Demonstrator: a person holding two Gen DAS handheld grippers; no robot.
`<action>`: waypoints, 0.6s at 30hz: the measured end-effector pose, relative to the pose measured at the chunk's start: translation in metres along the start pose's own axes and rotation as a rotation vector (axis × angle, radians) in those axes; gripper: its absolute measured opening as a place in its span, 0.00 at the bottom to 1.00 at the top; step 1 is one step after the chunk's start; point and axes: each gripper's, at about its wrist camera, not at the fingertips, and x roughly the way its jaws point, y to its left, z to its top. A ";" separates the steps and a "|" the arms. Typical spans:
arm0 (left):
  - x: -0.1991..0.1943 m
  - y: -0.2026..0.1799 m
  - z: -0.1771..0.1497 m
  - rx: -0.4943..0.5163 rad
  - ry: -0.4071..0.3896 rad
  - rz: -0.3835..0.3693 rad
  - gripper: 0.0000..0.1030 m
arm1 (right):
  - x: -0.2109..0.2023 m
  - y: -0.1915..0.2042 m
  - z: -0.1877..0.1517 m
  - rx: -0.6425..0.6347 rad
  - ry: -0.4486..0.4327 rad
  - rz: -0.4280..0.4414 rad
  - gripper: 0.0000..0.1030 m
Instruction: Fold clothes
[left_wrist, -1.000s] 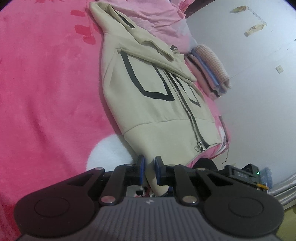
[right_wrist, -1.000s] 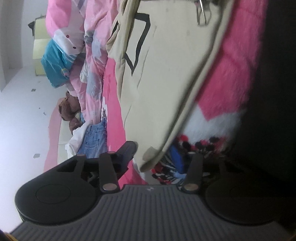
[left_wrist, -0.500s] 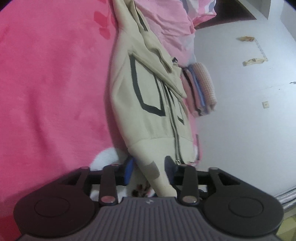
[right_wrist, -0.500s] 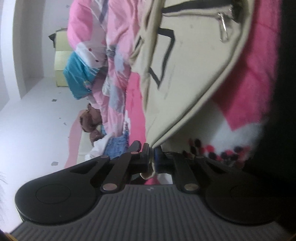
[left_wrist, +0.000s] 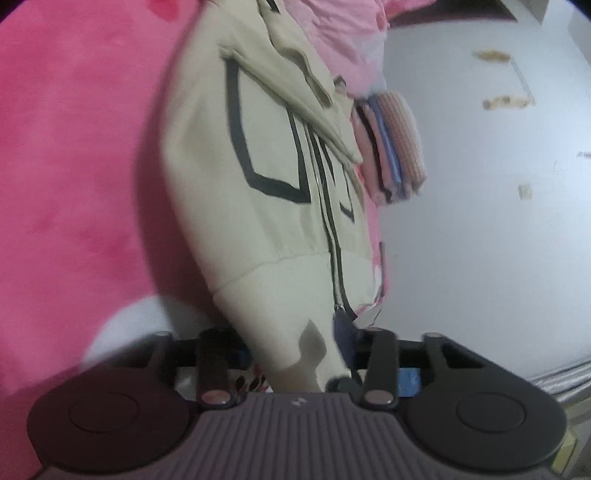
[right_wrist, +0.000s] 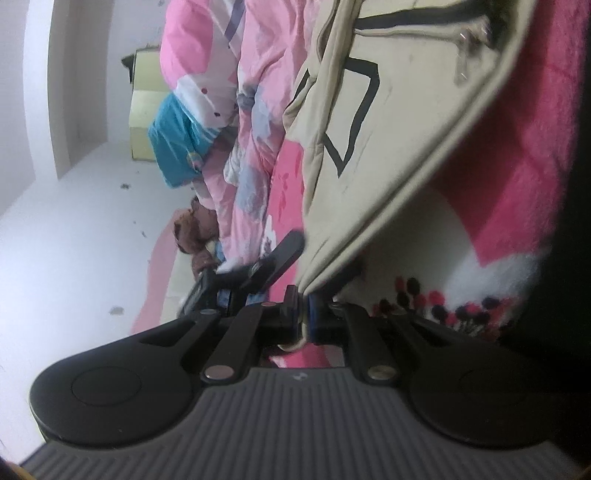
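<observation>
A beige zip hoodie (left_wrist: 266, 177) with black line markings lies on the pink bed cover (left_wrist: 74, 166); its hem is lifted toward both cameras. My left gripper (left_wrist: 295, 347) has its jaws spread, with the hem corner hanging loose between them. My right gripper (right_wrist: 303, 310) is shut on the hoodie's other hem edge (right_wrist: 332, 258), with the cloth stretched up from it. The left gripper's body (right_wrist: 258, 269) shows in the right wrist view beside the hem.
A stack of folded clothes (left_wrist: 391, 147) sits at the bed's edge by the white wall. A pink quilt (right_wrist: 240, 92), a blue pillow (right_wrist: 177, 147) and a brown soft toy (right_wrist: 195, 236) lie at the bed's far side.
My left gripper opened from shut on the hem to spread. My right gripper closed from open onto the hem edge. The hem has risen off the bed.
</observation>
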 end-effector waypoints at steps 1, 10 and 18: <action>0.005 -0.002 0.001 0.007 0.009 0.012 0.21 | -0.005 0.002 0.002 -0.020 0.003 -0.011 0.07; 0.019 -0.011 0.004 0.065 0.021 0.120 0.16 | -0.148 0.007 0.083 -0.231 -0.328 -0.253 0.27; 0.023 -0.013 0.007 0.040 0.034 0.178 0.16 | -0.221 -0.056 0.190 -0.158 -0.584 -0.388 0.34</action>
